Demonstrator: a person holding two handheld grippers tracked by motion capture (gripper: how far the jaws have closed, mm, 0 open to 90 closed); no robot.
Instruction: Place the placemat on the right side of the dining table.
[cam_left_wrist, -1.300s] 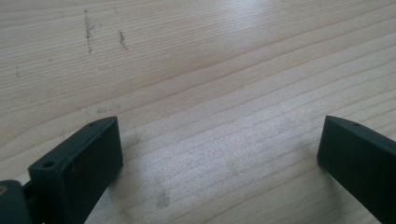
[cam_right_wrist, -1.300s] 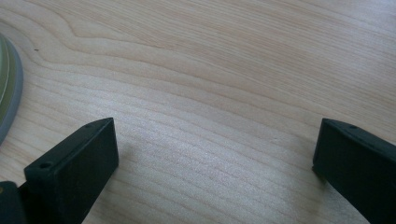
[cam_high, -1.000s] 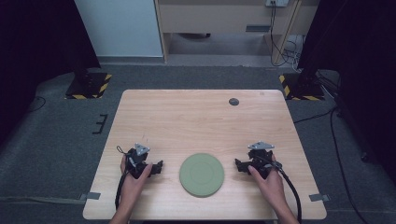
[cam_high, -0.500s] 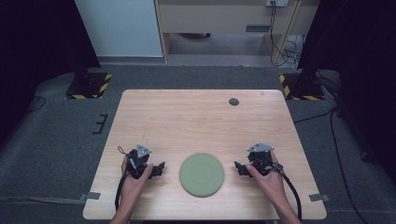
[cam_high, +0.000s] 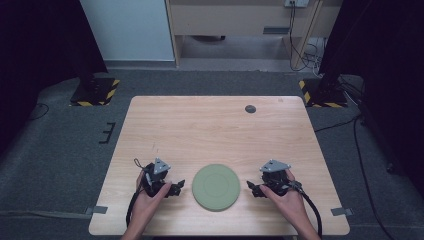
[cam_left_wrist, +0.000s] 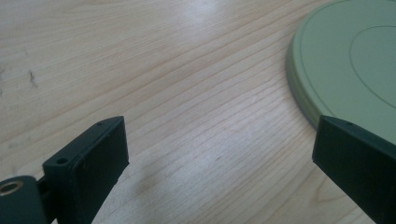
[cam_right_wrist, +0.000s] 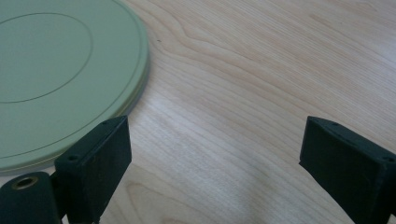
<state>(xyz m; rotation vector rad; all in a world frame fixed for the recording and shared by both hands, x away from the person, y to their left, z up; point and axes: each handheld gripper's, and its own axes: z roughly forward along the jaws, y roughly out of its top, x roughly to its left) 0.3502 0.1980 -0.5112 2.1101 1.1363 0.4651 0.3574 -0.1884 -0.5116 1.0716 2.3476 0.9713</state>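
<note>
A round pale green plate (cam_high: 216, 186) lies flat on the wooden table (cam_high: 215, 130), near its front edge. My left gripper (cam_high: 176, 189) sits just left of the plate, jaws open and pointing at its rim, nothing between them. In the left gripper view the plate (cam_left_wrist: 345, 60) lies at upper right, close to the right jaw of the left gripper (cam_left_wrist: 219, 140). My right gripper (cam_high: 253, 189) mirrors it on the plate's right side, also open and empty. In the right gripper view the plate (cam_right_wrist: 56, 70) sits at upper left, its rim just beyond the left jaw of the right gripper (cam_right_wrist: 215, 140).
A small dark disc (cam_high: 250, 109) is set in the table near its far edge. Bare wood stretches between that disc and the plate. Beyond the table are grey carpet, hazard-striped stand bases (cam_high: 95, 90) and cables (cam_high: 310, 55).
Both grippers have drifted a little toward the table's near edge and stayed open. The plate has not moved.
</note>
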